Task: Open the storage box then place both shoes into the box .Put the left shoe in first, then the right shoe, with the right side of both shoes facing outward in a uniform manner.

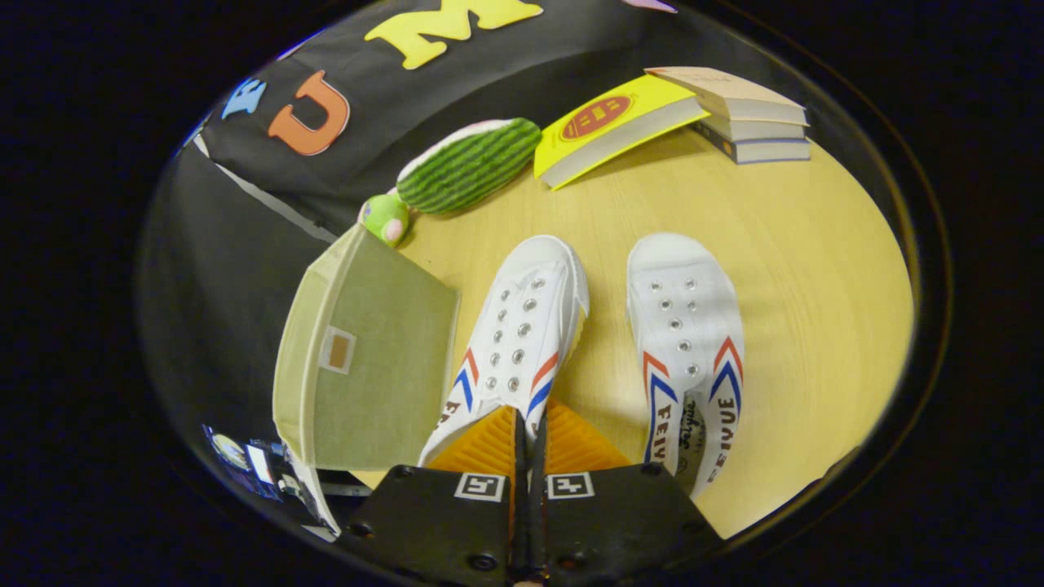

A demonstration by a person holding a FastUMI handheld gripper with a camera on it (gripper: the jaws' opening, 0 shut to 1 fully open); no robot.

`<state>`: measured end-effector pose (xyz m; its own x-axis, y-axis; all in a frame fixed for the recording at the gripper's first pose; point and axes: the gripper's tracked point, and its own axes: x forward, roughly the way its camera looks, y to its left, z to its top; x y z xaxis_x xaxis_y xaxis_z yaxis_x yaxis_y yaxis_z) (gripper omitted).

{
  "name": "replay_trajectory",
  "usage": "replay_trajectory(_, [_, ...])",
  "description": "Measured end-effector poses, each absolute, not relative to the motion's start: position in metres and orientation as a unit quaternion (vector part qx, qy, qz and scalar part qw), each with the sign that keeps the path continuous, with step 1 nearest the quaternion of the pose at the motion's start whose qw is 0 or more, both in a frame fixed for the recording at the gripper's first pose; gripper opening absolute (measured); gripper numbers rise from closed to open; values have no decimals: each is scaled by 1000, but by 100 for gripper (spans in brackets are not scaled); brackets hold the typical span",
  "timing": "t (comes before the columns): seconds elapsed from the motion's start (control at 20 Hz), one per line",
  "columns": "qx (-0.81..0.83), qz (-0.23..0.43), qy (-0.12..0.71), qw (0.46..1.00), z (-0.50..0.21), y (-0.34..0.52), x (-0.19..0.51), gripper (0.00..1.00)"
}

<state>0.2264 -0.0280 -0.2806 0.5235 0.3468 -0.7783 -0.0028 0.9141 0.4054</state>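
Observation:
Two white canvas shoes with red and blue chevrons have their toes pointing away from me on the wooden table (pixel 799 269). My gripper (pixel 528 432) is shut on the heel-end collar of the left shoe (pixel 522 326), with a thin strip of its white canvas pinched between the fingers. This shoe is angled, its toe leaning toward the right shoe. The right shoe (pixel 685 326) lies flat beside it, to the right of the fingers and untouched. Left of the held shoe stands an olive fabric storage box (pixel 367 359), a flat panel with a small label tab facing me. Its inside is hidden.
Beyond the box lie a striped green plush toy (pixel 469 163) and a small green plush ball (pixel 383 218). Farther back a yellow book (pixel 612 122) leans against a stack of books (pixel 746 114). The black cloth wall stands behind the table and to its left.

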Motion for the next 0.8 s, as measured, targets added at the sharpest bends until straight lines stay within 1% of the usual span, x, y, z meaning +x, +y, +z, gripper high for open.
replay_trajectory(0.2, [171, 115, 444, 872, -229, -10, 224, 6])
replay_trajectory(0.45, [165, 128, 424, 881, -181, 29, 217, 6])
replay_trajectory(0.65, [181, 123, 409, 886, -160, 68, 216, 5])
replay_trajectory(0.8, [182, 126, 404, 888, -161, 105, 221, 5])
